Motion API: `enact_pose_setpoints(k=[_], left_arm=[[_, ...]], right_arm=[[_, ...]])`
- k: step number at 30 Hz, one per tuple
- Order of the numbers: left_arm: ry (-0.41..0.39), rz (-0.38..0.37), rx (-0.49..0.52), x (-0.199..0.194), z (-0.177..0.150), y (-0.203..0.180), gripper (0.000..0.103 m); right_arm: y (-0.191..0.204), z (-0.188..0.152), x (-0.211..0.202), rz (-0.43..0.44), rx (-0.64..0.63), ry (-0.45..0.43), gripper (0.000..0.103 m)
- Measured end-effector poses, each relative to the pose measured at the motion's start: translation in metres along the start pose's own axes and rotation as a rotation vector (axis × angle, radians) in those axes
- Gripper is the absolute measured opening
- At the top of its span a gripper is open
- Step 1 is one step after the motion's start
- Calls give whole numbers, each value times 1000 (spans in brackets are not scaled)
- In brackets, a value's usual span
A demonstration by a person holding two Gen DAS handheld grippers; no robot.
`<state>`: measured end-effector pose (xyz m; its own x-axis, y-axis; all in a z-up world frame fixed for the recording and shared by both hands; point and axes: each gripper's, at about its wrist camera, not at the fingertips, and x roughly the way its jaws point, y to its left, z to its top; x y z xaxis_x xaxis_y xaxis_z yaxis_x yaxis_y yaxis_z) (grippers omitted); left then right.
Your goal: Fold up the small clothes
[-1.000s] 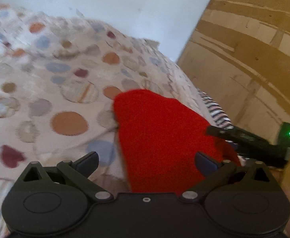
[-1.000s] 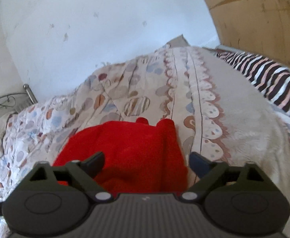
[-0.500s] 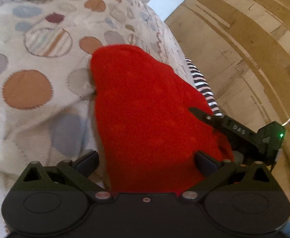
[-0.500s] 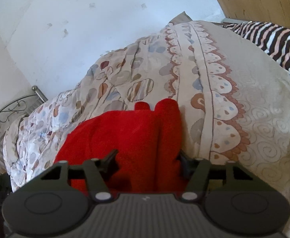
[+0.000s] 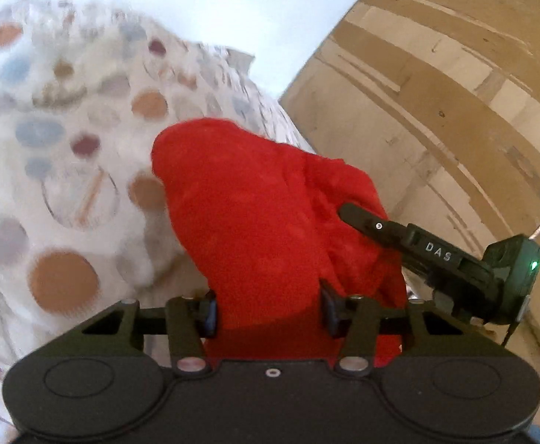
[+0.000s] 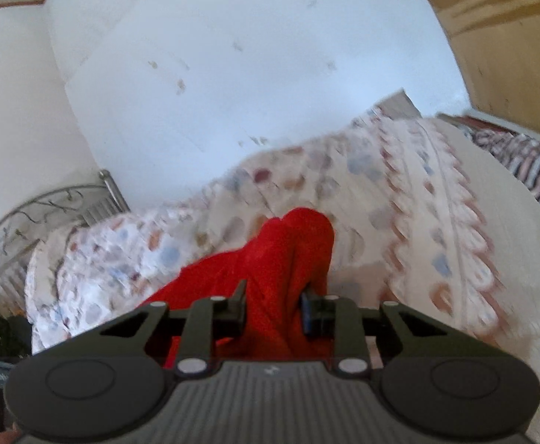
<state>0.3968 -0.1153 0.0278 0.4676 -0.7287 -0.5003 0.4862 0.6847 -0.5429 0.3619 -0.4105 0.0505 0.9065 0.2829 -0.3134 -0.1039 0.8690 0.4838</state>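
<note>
Closing on red cloth [image 5: 255, 222]: both grippers went from wide open to pinching w/in the last sec, so fold lift seems begun. L gripper [image 5: 268, 312] jaws narrowing, cloth betw. pads. R gripper [image 6: 273, 310] narrower, gripping bunched edge. Cloth partly raised off quilt [image 6: 399, 199] beyond.

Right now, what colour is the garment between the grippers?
Solid red garment, clearest in the left wrist view.

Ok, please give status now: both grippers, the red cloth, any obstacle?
Left gripper and right gripper closing on red cloth, both pinching it. Cloth bunched above bedspread. No obstacle seen.
</note>
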Motion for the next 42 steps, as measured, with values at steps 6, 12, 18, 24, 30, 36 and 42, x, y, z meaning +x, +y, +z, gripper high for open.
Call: enact_pose_setpoints(k=[6, 12, 18, 24, 30, 36, 42], left_arm=[[-31, 109, -58, -13, 27, 29, 52], [31, 227, -92, 9, 15, 71, 58], [-19, 283, -71, 5, 3, 74, 75], [-66, 477, 42, -11, -3, 43, 98], [-157, 599, 144, -50, -13, 7, 102], [-305, 659, 226, -99, -29, -36, 102], [-385, 671, 234, -143, -57, -63, 102]], right_arm=[[18, 16, 57, 41, 33, 43, 29], [24, -17, 120, -34, -35, 161, 31], [16, -39, 117, -120, -107, 160, 58], [34, -54, 91, -227, -294, 117, 95], [57, -63, 40, -277, -399, 26, 103], [89, -48, -18, -237, -393, -78, 103], [120, -50, -86, -187, -363, -188, 103]])
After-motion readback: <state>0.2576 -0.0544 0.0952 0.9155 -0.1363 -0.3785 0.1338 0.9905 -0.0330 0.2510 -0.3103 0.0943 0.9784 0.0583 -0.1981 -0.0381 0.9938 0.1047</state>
